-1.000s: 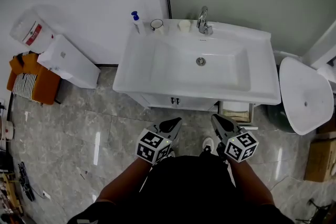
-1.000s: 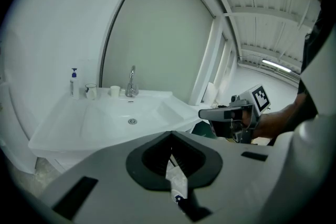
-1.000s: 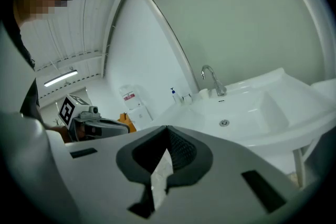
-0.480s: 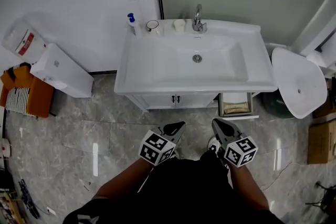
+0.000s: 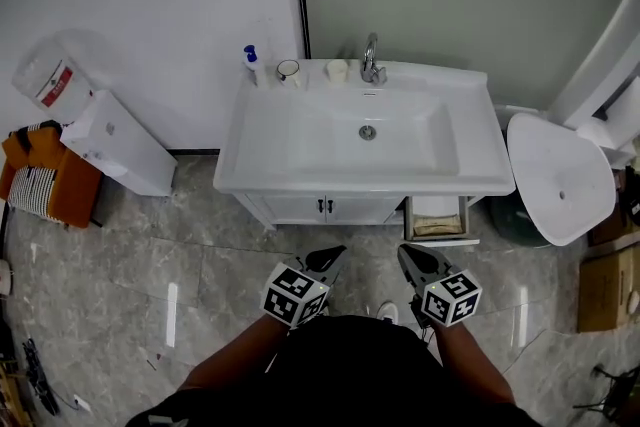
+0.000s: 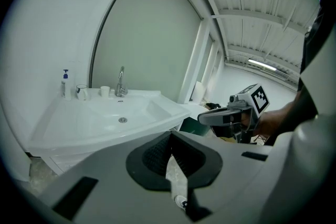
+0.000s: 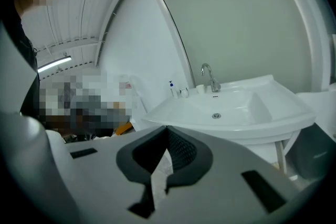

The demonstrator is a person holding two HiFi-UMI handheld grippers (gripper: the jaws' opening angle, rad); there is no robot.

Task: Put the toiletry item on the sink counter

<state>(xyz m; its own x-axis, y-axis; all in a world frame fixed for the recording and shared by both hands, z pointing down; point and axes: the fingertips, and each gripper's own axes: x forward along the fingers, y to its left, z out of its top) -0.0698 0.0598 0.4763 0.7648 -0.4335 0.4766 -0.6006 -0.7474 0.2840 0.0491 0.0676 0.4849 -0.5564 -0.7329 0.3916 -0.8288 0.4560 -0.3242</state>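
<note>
The white sink counter (image 5: pixel 265 170) stands against the wall ahead of me. At its back left are a blue-capped pump bottle (image 5: pixel 250 65), a dark-rimmed cup (image 5: pixel 288 70) and a small white cup (image 5: pixel 337 70), beside the faucet (image 5: pixel 371 63). My left gripper (image 5: pixel 325 262) and right gripper (image 5: pixel 412 260) hang side by side close to my body, well short of the counter, both shut with nothing in them. In the left gripper view the shut jaws (image 6: pixel 170 136) point toward the sink (image 6: pixel 63 128) and the right gripper (image 6: pixel 210 118) shows beside it. In the right gripper view the shut jaws (image 7: pixel 167 131) face the basin (image 7: pixel 273 105).
A white boxy tank (image 5: pixel 120 143) lies on the floor at left, with an orange bag (image 5: pixel 45 175) beyond it. A white basin-like piece (image 5: pixel 555 175) leans at right, above a cardboard box (image 5: pixel 605 285). A drawer (image 5: pixel 437 215) under the counter stands open. Grey marble floor lies between me and the sink.
The view has shifted: the sink now looks a little smaller and lower in the head view. Both grippers stay shut, empty and close to the body, slightly lower in the picture.
</note>
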